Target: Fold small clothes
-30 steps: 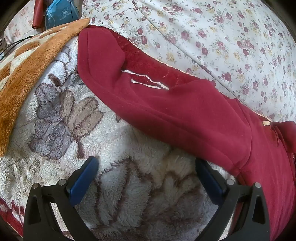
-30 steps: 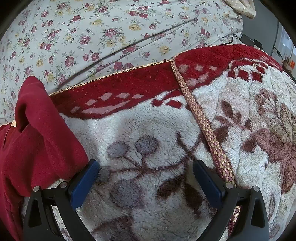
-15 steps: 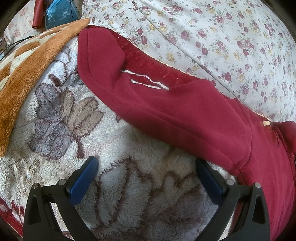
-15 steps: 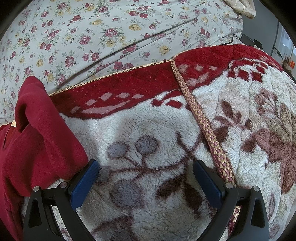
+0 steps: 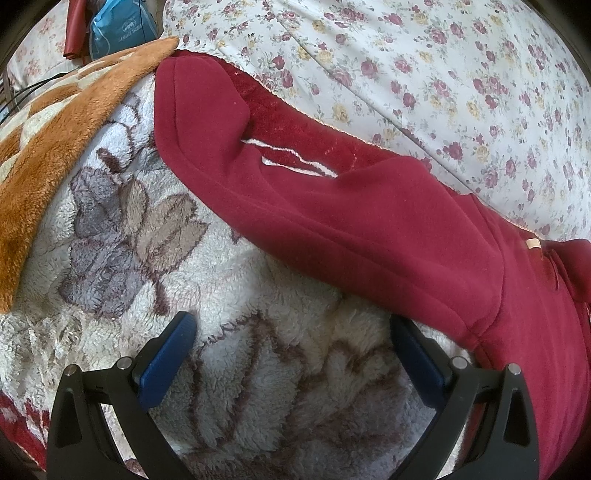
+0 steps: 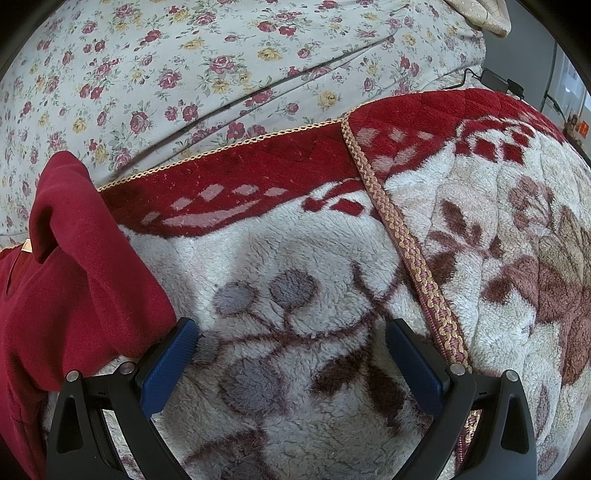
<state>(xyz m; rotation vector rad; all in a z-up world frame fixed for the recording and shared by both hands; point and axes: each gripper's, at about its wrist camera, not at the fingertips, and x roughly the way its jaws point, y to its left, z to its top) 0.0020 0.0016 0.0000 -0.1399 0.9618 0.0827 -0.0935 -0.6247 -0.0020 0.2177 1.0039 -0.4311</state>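
A small dark red fleece garment [image 5: 369, 229] lies on a fluffy cream blanket with a brown leaf pattern [image 5: 229, 295]. One sleeve stretches toward the upper left, and a small tan label [image 5: 533, 244] shows at the neck. My left gripper [image 5: 291, 343] is open and empty above the blanket, just below the sleeve. In the right wrist view the garment's other side [image 6: 81, 288] bunches up at the left. My right gripper [image 6: 290, 341] is open and empty over the blanket, its left finger [image 6: 170, 362] beside the red cloth.
A floral bedsheet [image 5: 424, 74] lies behind the blanket. An orange and cream fleece throw [image 5: 55, 122] is at the left, with a blue bag [image 5: 118, 26] behind it. A braided trim [image 6: 402, 243] and the blanket's red border [image 6: 258, 173] cross the right wrist view.
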